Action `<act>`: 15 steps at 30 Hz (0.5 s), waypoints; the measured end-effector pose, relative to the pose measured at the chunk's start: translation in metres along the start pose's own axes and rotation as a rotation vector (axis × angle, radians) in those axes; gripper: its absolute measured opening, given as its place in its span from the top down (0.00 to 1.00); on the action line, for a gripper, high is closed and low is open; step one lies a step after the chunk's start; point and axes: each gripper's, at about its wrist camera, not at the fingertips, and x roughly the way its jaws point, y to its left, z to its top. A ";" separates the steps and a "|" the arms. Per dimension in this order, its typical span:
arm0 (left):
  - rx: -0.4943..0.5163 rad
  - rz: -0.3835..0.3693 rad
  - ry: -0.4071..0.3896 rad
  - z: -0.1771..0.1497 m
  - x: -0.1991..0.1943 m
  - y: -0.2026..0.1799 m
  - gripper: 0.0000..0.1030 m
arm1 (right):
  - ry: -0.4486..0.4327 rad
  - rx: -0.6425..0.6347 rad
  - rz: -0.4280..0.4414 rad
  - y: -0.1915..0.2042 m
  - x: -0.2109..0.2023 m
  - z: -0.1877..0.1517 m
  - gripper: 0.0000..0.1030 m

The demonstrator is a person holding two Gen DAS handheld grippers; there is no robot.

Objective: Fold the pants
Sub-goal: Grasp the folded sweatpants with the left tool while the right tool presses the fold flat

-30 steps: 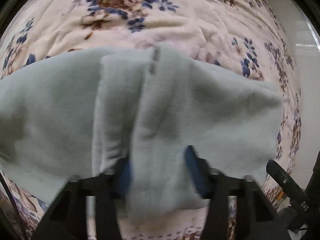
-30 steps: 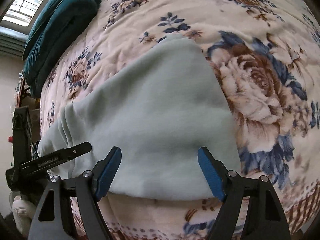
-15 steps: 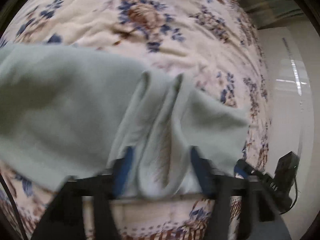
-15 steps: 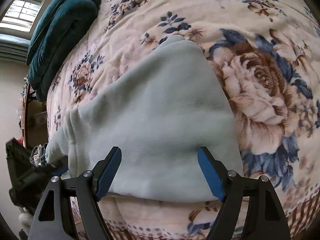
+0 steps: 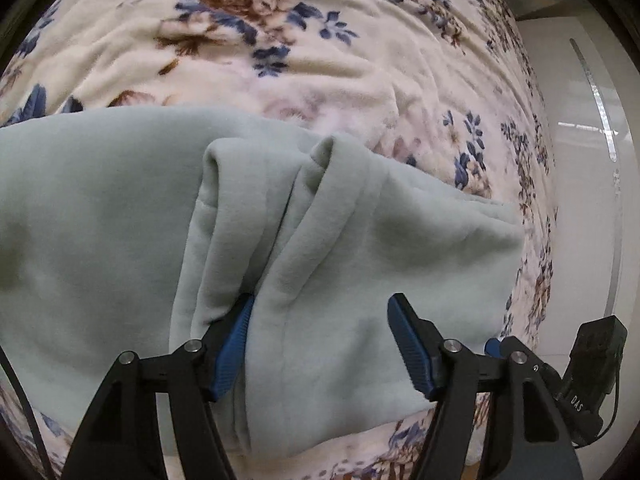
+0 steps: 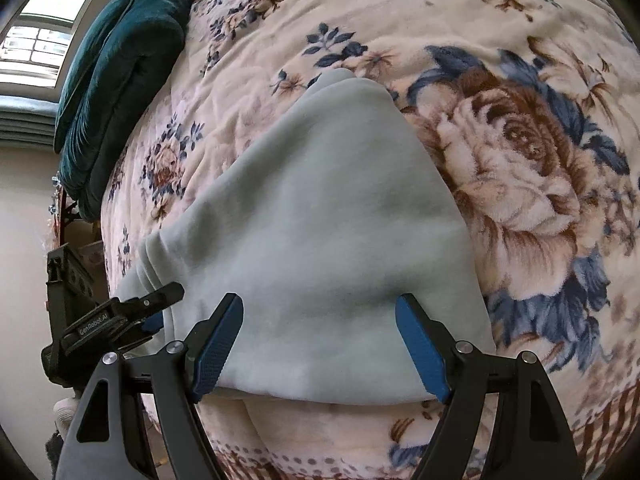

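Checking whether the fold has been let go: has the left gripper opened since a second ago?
Yes. The left gripper was pinching a bunched ridge of the pants; now its jaws stand wide apart and the ridge lies loose on the floral blanket.

pants [image 5: 120, 220]: soft matt fleece | blanket [image 5: 320, 60]: plush, fuzzy | cushion [image 6: 120, 80]: velvety | tool pads [image 6: 420, 352]: textured

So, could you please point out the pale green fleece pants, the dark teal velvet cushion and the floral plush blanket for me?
pale green fleece pants [image 6: 328, 240]: right wrist view, flat middle of the fabric.
dark teal velvet cushion [image 6: 120, 80]: right wrist view, its top face.
floral plush blanket [image 6: 520, 168]: right wrist view, large brown rose.
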 end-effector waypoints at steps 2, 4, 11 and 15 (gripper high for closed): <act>0.054 0.044 -0.034 -0.006 -0.005 -0.010 0.76 | -0.006 -0.012 -0.015 0.002 0.001 -0.001 0.21; 0.088 0.061 -0.096 -0.016 -0.018 -0.015 0.84 | -0.014 -0.024 -0.009 0.004 -0.001 -0.002 0.21; -0.014 0.195 -0.202 -0.049 -0.051 0.033 0.93 | -0.011 -0.045 -0.003 0.003 -0.016 -0.006 0.21; -0.120 0.120 -0.150 -0.057 -0.047 0.057 0.91 | -0.006 -0.051 0.005 0.002 -0.023 -0.003 0.21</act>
